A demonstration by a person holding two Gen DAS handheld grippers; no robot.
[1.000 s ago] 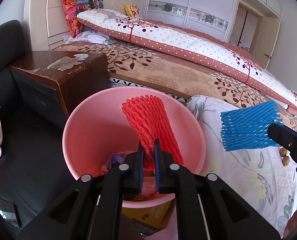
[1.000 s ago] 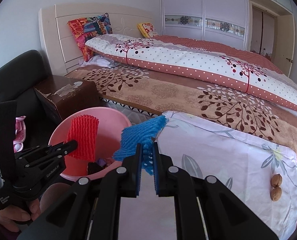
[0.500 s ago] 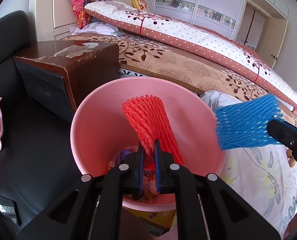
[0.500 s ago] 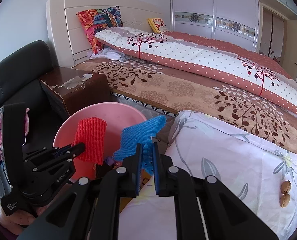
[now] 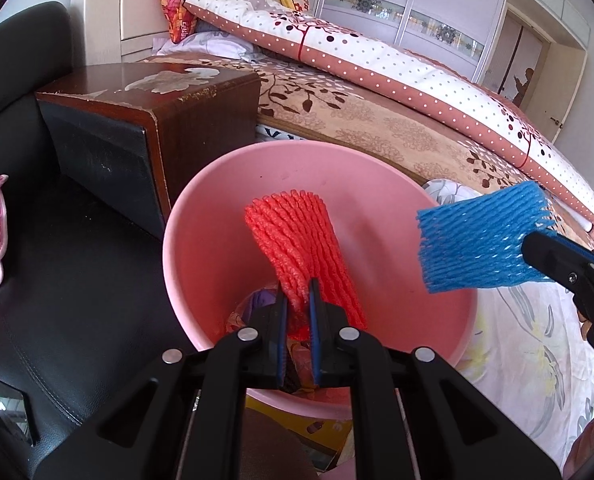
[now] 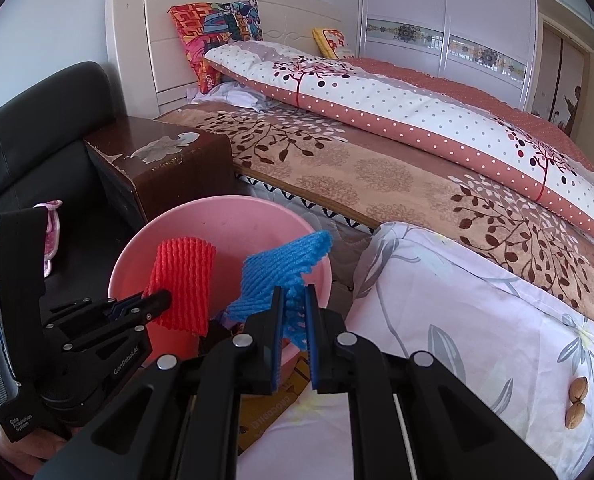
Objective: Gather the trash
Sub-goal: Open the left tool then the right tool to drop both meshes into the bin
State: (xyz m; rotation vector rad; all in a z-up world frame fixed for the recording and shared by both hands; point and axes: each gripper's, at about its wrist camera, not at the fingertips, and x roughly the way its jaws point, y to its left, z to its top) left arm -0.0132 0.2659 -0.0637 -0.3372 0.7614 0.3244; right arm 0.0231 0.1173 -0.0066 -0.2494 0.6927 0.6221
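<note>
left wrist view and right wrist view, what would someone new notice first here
The eye lands first on the two bright foam nets: a red foam net clamped in the left gripper over the mouth of the pink bucket, and a blue foam net clamped in the right gripper at the bucket's right rim. Behind them stretches the bed with its polka-dot quilt, and two walnuts lie on the floral sheet at far right.

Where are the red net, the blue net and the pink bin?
red net [image 5: 297, 248], left wrist view, middle of the mesh.
blue net [image 5: 477, 240], left wrist view, middle of the mesh.
pink bin [image 6: 217, 216], right wrist view, inner back wall.
</note>
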